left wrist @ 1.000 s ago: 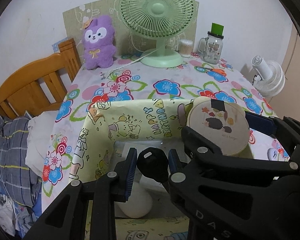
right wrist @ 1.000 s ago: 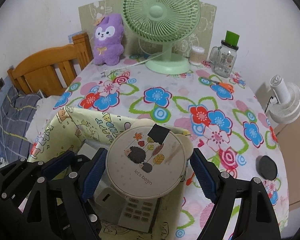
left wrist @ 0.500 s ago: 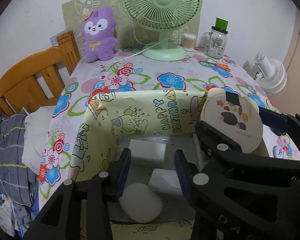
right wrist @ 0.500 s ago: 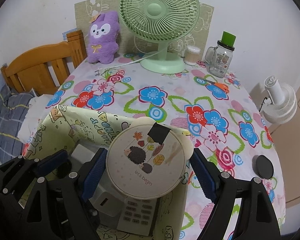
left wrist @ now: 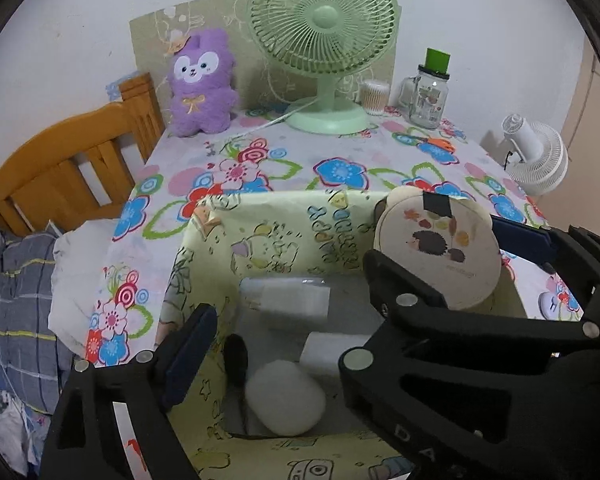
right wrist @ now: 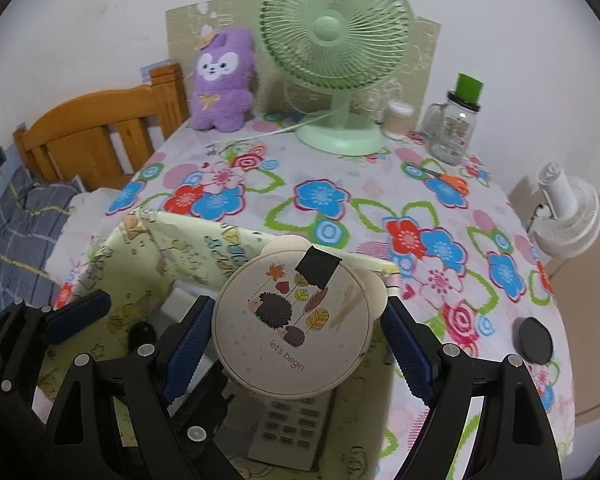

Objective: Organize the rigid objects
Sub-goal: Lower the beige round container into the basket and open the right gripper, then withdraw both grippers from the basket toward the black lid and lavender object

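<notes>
Pinching round hedgehog case [right wrist: 292, 320] between right gripper [right wrist: 298, 308] pads, hovering over right corner of yellow box [left wrist: 284, 240], above remote [right wrist: 292, 424]. Spreading left gripper [left wrist: 288, 288] just now, nothing between its jaws; black piece [left wrist: 236, 356] lying inside box. Next, likely: lowering case level, clearing box wall, releasing only once seated.

Left gripper [left wrist: 276, 344] jaws just opened; black disc [left wrist: 236, 358] dropped into box [left wrist: 260, 236].

Green desk fan [left wrist: 324, 44], purple plush [left wrist: 201, 82], glass jar [left wrist: 426, 98] along the wall.
</notes>
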Motion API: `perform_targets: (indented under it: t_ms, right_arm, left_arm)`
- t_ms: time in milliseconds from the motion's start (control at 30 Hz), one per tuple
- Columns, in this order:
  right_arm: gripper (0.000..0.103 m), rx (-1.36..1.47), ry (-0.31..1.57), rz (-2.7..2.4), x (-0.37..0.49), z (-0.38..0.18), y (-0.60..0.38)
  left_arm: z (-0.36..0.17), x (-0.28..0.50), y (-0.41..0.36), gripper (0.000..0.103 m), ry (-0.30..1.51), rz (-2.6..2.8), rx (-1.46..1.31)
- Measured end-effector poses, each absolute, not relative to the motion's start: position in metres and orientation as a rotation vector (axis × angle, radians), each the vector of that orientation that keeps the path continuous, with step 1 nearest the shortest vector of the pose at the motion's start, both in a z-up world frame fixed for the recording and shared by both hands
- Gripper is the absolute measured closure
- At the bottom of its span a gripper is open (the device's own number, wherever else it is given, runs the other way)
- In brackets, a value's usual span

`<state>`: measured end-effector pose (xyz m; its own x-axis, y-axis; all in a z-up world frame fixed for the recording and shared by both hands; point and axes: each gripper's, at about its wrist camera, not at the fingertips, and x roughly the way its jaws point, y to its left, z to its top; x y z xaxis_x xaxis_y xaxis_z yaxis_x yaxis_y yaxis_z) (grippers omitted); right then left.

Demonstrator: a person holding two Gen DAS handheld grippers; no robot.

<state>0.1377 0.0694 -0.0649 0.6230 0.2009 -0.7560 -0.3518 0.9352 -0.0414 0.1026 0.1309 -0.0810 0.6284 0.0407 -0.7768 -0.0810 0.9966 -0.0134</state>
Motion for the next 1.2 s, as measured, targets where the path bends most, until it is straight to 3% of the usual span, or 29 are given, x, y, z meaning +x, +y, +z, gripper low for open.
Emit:
perform_targets:
  t_ms: [367, 1200]
  right_arm:
    - [0.012, -0.143, 0.882, 0.376, 0.135, -0.073, 0.068]
    - [0.011, -0.149, 0.801, 0.302, 0.099, -0.039, 0.020]
  left_arm:
    - [-0.082, 0.097, 0.126, 0.010, 0.904, 0.077, -0.030]
    - [-0.053, 0.072, 0.080, 0.008, 0.847, 0.029, -0.001]
